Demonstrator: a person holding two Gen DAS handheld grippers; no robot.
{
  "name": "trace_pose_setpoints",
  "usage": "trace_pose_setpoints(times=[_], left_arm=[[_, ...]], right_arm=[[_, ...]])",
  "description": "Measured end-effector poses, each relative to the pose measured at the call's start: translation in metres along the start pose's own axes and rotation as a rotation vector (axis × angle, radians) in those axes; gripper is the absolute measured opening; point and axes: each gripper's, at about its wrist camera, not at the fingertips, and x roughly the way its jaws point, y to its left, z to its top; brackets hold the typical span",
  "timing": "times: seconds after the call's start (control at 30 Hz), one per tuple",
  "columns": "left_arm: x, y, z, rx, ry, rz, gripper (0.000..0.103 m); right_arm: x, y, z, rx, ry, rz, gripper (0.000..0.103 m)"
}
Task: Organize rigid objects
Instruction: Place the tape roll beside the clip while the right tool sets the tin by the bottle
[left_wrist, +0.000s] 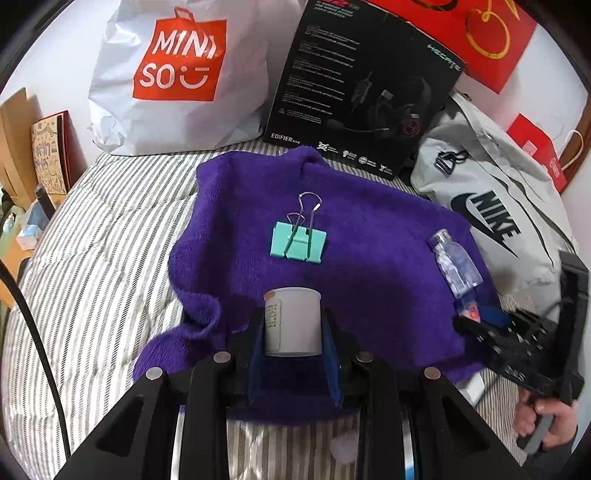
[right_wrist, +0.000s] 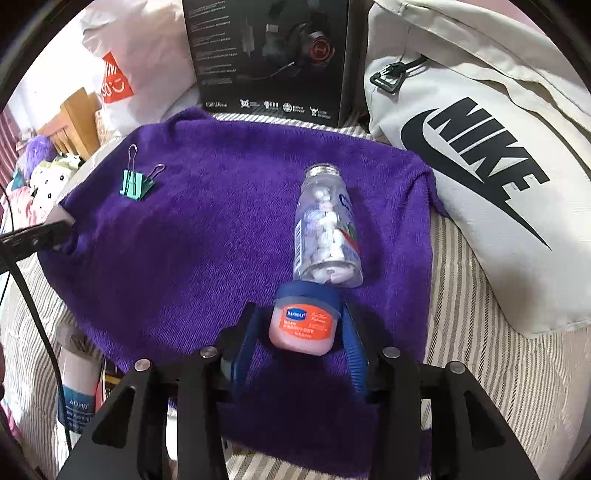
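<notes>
A purple towel (left_wrist: 369, 236) (right_wrist: 207, 229) lies on the striped bed. My left gripper (left_wrist: 292, 321) is shut on a white cylindrical bottle (left_wrist: 292, 319) with a printed label, held just above the towel's near edge. A teal binder clip (left_wrist: 298, 242) (right_wrist: 135, 184) lies on the towel beyond it. A clear bottle of white tablets (left_wrist: 456, 264) (right_wrist: 327, 230) lies on its side at the towel's right. My right gripper (right_wrist: 301, 325) (left_wrist: 491, 325) holds a small pink jar with a blue lid (right_wrist: 303, 321) between its blue fingers, just in front of the clear bottle.
At the back stand a white Miniso bag (left_wrist: 177, 74), a black Edifier headset box (left_wrist: 369, 85) (right_wrist: 269, 55) and a grey Nike bag (left_wrist: 495, 206) (right_wrist: 480, 166). A tube (right_wrist: 75, 391) lies by the towel's left near corner. Wooden furniture (left_wrist: 14, 147) stands left of the bed.
</notes>
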Motion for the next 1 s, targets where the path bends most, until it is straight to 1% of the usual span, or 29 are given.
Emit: trace_pose_setpoints(times=[0.1, 0.23, 0.4, 0.6, 0.83, 0.93, 1.0], left_arm=[[0.01, 0.002, 0.005, -0.018, -0.02, -0.012, 0.027], [0.027, -0.001, 0.011, -0.017, -0.032, 0.01, 0.027], [0.038, -0.005, 0.012, -0.007, -0.034, 0.039, 0.027], [0.041, -0.008, 0.011, 0.005, -0.061, 0.065, 0.027], [0.04, -0.01, 0.006, 0.003, -0.1, 0.087, 0.028], [0.04, -0.015, 0.002, 0.048, -0.112, 0.116, 0.028], [0.039, -0.017, 0.001, 0.055, -0.11, 0.119, 0.03]], right_arm=[[-0.008, -0.003, -0.003, 0.024, -0.004, 0.006, 0.045], [-0.025, -0.012, -0.011, 0.056, -0.029, 0.033, 0.045], [-0.047, -0.016, -0.024, 0.088, -0.052, 0.037, 0.045], [-0.067, -0.015, -0.039, 0.098, -0.07, 0.057, 0.045], [-0.073, -0.006, -0.04, 0.081, -0.072, 0.064, 0.045], [-0.077, -0.004, -0.043, 0.076, -0.071, 0.066, 0.045], [-0.078, -0.003, -0.046, 0.077, -0.063, 0.055, 0.045]])
